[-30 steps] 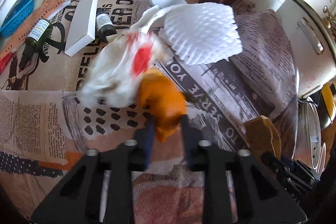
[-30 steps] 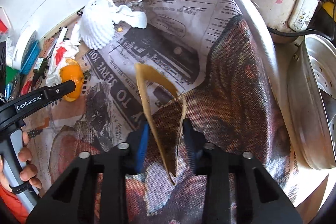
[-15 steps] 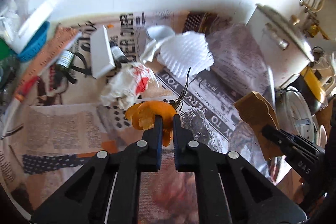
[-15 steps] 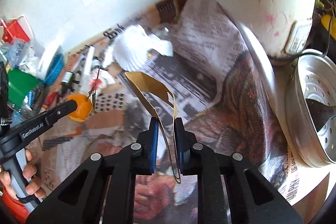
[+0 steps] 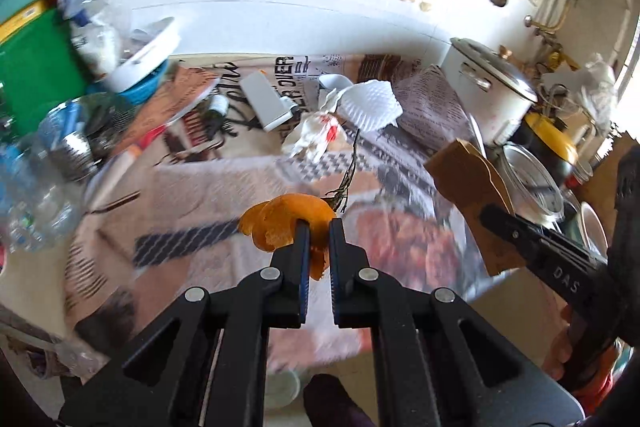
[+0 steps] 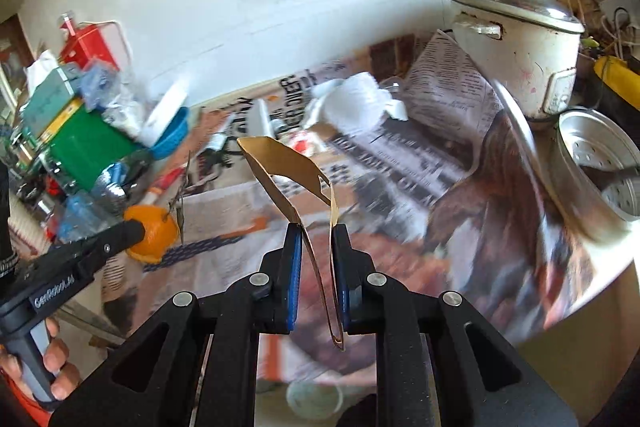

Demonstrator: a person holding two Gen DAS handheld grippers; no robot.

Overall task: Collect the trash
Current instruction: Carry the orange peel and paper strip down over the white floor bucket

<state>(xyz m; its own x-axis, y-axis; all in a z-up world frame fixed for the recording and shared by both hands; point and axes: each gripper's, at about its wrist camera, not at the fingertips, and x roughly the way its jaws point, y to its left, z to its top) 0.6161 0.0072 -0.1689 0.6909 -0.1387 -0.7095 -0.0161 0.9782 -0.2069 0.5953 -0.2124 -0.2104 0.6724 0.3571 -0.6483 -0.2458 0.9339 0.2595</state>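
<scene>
An orange peel is clamped in the left gripper and a brown cardboard piece in the right gripper, both above the newspaper-covered desk.

Matt brown cardboard piece; dimpled orange peel; white foam netting; printed newspaper.

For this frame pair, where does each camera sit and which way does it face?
Left wrist: on the left gripper, looking down along its fingers, shut on orange peel; right gripper at right.
Right wrist: on the right gripper, shut on a brown cardboard piece; a hand at lower left.
Shared: newspaper-covered table, white foam net, rice cooker.
</scene>
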